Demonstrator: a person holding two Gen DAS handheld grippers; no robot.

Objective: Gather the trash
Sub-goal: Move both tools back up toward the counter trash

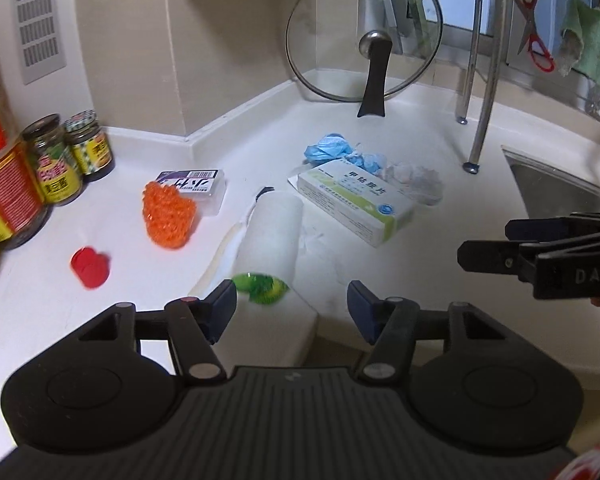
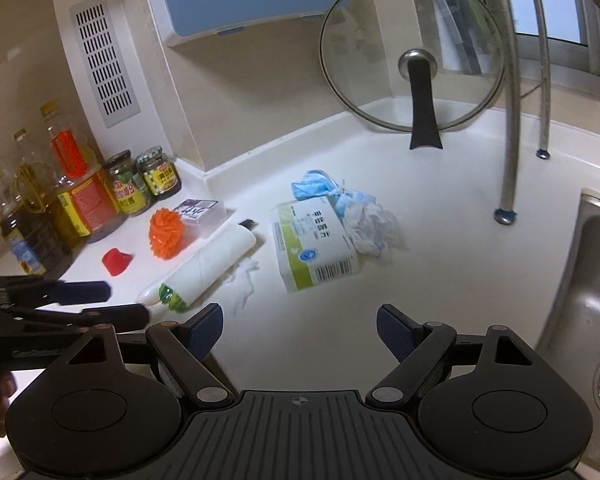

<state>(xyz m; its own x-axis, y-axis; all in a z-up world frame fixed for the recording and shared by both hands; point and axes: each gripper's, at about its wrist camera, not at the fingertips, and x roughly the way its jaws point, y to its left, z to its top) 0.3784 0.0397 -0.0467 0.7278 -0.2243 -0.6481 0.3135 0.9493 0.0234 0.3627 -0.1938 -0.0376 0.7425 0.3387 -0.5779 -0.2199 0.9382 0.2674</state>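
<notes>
Both grippers, left gripper (image 1: 292, 304) and right gripper (image 2: 300, 330), gape empty (nothing gripped) near the white tube (image 2: 204, 270); medicine box (image 2: 314, 250) lies farther right.

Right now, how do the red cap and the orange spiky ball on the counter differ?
Colour: the red cap is plain red; the orange spiky ball is orange.
Surface: the cap looks smooth, while the ball is covered in nubs.
Size: the ball is clearly the larger of the two.
Place: the ball lies against the clear plastic box; the cap sits alone, nearer the counter's front edge.
Shared: both rest loose on the white counter, held by neither gripper.
</notes>
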